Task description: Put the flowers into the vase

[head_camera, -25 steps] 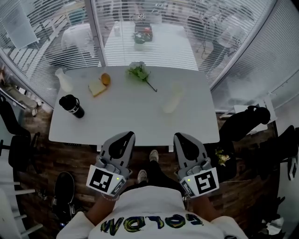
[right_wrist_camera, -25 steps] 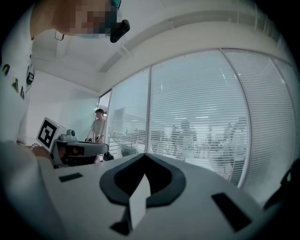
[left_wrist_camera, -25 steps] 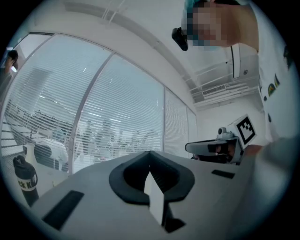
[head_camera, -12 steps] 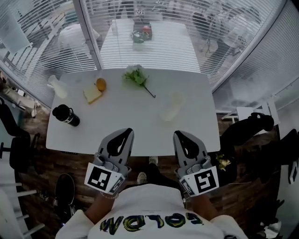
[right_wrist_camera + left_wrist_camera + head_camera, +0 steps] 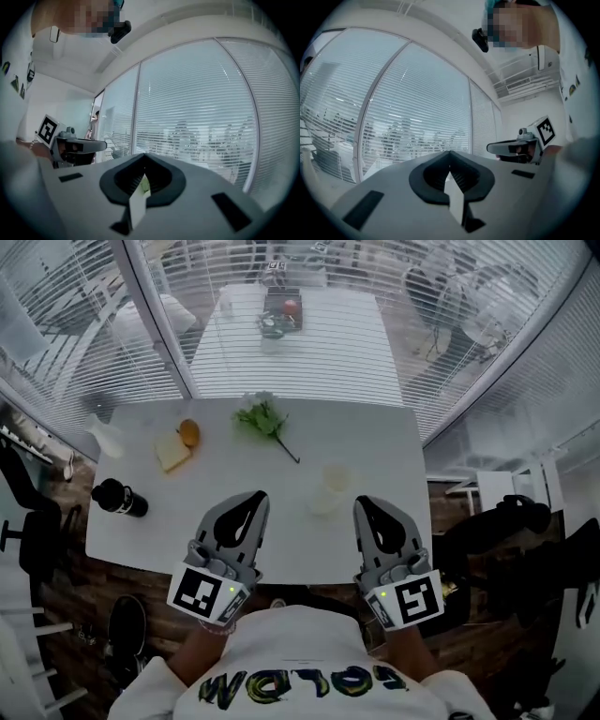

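A small bunch of green-leaved flowers point(image 5: 264, 418) with a dark stem lies on the white table point(image 5: 394, 442), at the far middle. A clear vase point(image 5: 329, 489) stands nearer, just left of my right gripper point(image 5: 364, 503). My left gripper point(image 5: 255, 495) is over the table's near edge, about level with the vase. Both grippers point forward, held level, jaws shut on nothing. In the left gripper view I see only my shut left gripper point(image 5: 450, 153), window blinds and the right gripper point(image 5: 520, 147). The right gripper view shows its own shut right gripper point(image 5: 143, 155) and the left gripper point(image 5: 75, 146).
A slice of bread point(image 5: 172, 454) and an orange point(image 5: 189, 432) lie at the table's far left. A black bottle point(image 5: 117, 497) and a clear bottle point(image 5: 103, 435) stand by the left edge. Glass walls with blinds close off the back. Dark chairs point(image 5: 28, 540) flank the table.
Both grippers have moved forward together, from in front of the table to over its near edge. The table and vase now sit closer. The jaws stayed shut.
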Demonstrator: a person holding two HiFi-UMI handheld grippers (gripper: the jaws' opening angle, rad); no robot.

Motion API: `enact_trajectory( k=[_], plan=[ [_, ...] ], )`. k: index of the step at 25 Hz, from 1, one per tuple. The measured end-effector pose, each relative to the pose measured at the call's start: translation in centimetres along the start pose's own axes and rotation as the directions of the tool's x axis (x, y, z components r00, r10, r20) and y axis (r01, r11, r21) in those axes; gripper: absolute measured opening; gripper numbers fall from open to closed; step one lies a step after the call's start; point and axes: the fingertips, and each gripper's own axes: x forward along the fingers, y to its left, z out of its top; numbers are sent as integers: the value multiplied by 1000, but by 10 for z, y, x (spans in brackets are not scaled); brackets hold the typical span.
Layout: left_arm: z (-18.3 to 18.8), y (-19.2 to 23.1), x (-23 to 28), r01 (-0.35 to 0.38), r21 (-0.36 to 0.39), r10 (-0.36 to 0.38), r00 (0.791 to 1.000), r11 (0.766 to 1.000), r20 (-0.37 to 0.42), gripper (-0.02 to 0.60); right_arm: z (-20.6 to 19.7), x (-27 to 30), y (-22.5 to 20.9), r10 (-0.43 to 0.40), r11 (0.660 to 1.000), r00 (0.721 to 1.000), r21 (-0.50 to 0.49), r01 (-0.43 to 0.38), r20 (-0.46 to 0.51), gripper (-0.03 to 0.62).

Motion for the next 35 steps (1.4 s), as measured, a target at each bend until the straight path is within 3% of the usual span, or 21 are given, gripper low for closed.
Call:
enact_trajectory(
  k=[7, 17, 35],
  plan=[
    [4, 3, 52, -29, 25, 29, 1000, 999, -2, 12, 1, 15, -56, 15, 1000, 1000, -1, -15, 10, 11],
    [-6, 1, 89, -39, 10, 39, 999, 999, -16, 12, -8, 30, -90, 38, 999, 999, 21, -38, 1, 11],
    [-9, 59, 77, 2, -7, -2, 999, 1000, -37, 12, -2, 83, -46, 23, 1000, 1000, 5, -23, -18, 11]
  ],
)
